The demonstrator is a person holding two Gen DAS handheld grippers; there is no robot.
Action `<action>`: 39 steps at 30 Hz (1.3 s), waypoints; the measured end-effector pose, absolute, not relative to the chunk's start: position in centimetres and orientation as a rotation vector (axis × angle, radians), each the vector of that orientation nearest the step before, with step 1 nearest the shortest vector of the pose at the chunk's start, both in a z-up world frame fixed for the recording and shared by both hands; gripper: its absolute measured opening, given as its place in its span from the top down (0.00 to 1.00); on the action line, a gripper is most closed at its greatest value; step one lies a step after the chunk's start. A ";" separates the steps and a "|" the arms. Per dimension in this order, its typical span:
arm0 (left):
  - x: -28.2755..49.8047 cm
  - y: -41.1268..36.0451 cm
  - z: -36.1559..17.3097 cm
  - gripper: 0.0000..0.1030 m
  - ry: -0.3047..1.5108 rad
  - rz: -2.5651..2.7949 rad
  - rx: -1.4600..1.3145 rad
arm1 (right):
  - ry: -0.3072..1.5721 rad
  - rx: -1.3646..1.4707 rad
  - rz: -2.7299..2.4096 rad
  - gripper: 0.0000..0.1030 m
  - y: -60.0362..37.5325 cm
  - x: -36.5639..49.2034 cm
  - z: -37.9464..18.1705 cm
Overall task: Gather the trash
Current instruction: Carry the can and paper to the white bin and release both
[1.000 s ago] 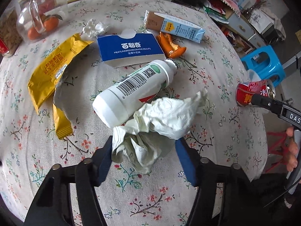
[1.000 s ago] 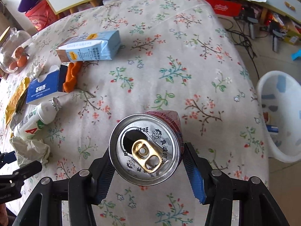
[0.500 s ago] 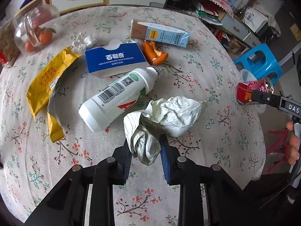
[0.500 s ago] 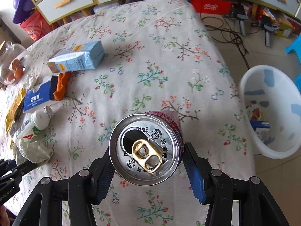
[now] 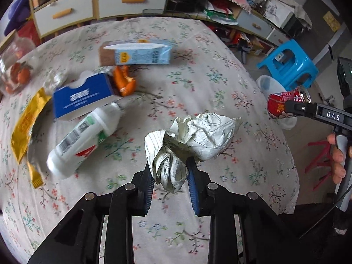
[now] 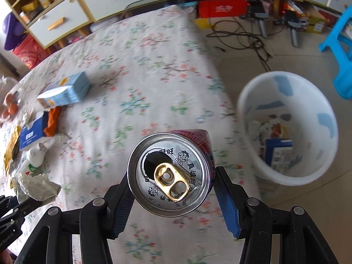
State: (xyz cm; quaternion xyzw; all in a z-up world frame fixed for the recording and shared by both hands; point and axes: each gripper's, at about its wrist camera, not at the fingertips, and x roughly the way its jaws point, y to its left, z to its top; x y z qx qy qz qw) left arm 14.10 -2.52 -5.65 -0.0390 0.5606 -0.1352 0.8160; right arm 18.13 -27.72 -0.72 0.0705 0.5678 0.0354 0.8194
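Observation:
My left gripper is shut on a crumpled white paper wad and holds it above the floral tablecloth. My right gripper is shut on an opened red drink can, held near the table's right edge; the can also shows in the left wrist view. A white trash bin with some rubbish inside stands on the floor right of the table. A white bottle, blue biscuit box, orange peel, light blue carton and yellow wrapper lie on the table.
A clear jar with oranges sits at the table's far left. A blue plastic stool stands behind the bin. Drawers and floor clutter with cables lie beyond the table.
My left gripper closed on the paper wad and lifted it up and to the right. My right gripper carried the can rightward, closer to the bin.

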 end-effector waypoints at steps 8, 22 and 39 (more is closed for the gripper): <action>16.1 -7.4 -5.7 0.72 1.205 -0.346 -0.021 | 1.199 0.229 -0.037 0.42 -35.2 18.4 -0.8; 19.5 -16.4 -6.0 0.71 1.211 -0.447 0.008 | 1.251 0.383 -0.145 0.41 -44.0 19.3 -3.8; 22.7 -28.3 -7.0 0.71 1.213 -0.572 0.038 | 1.199 0.419 -0.242 0.30 -50.0 15.2 -2.0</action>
